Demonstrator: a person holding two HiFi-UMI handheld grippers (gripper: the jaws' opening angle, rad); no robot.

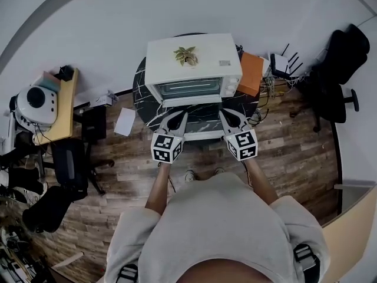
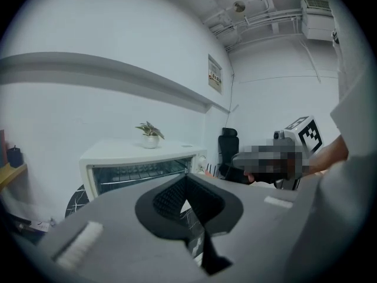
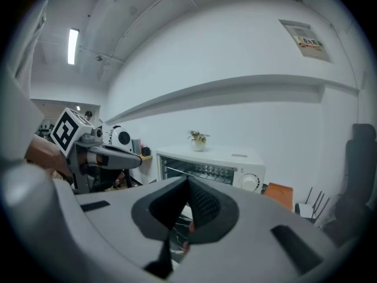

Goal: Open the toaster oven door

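Observation:
A white toaster oven (image 1: 194, 58) stands on a round black marble table (image 1: 141, 93), with a small potted plant (image 1: 186, 55) on its top. Its door (image 1: 203, 135) hangs down flat toward me, and the wire rack inside shows in both gripper views (image 2: 138, 173) (image 3: 203, 170). My left gripper (image 1: 179, 115) and right gripper (image 1: 227, 115) hover side by side over the lowered door, pointing at the oven. Both are shut with nothing between the jaws (image 2: 187, 178) (image 3: 188, 184).
An orange box (image 1: 252, 72) and a router (image 1: 283, 63) sit right of the oven. A black chair (image 1: 339, 69) stands at far right. At left are a wooden side table (image 1: 62, 108) with a white appliance (image 1: 35, 102), another black chair (image 1: 70, 164), and paper (image 1: 125, 121) on the floor.

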